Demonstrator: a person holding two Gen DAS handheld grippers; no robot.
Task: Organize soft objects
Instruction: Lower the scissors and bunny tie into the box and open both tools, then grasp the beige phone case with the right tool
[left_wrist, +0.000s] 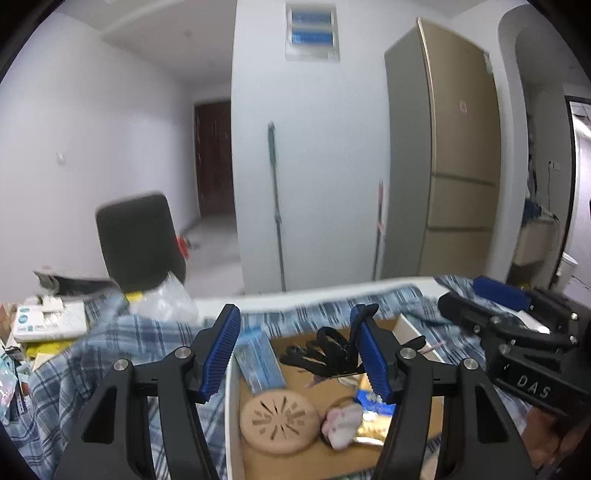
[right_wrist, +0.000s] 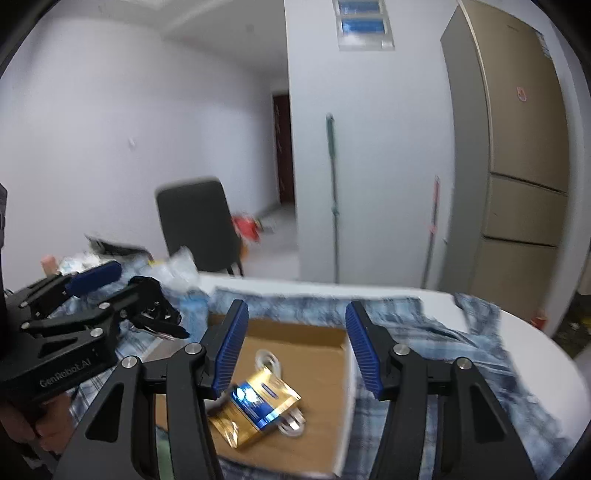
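A shallow cardboard box (left_wrist: 410, 325) (right_wrist: 317, 332) lies on a blue plaid cloth (left_wrist: 66, 373) (right_wrist: 443, 350) over the table. In it I see a tangle of black straps (left_wrist: 321, 350), a round tan slotted pad (left_wrist: 279, 421), a small pink and white soft item (left_wrist: 341, 424), a blue packet (left_wrist: 258, 362), a gold and blue packet (right_wrist: 255, 410) and a white cable (right_wrist: 267, 360). My left gripper (left_wrist: 295, 350) is open above the box, empty. My right gripper (right_wrist: 293, 350) is open above the box, empty. Each gripper shows in the other's view, the right (left_wrist: 517, 332) and the left (right_wrist: 74, 314).
A clear plastic bag (left_wrist: 166, 302) and stacked boxes and papers (left_wrist: 48, 321) lie at the table's left end. A dark chair (left_wrist: 140, 240) stands behind the table. A mop (left_wrist: 275, 206) leans on the wall, beside a tall fridge (left_wrist: 454, 155). The white table edge (right_wrist: 369, 290) runs at the back.
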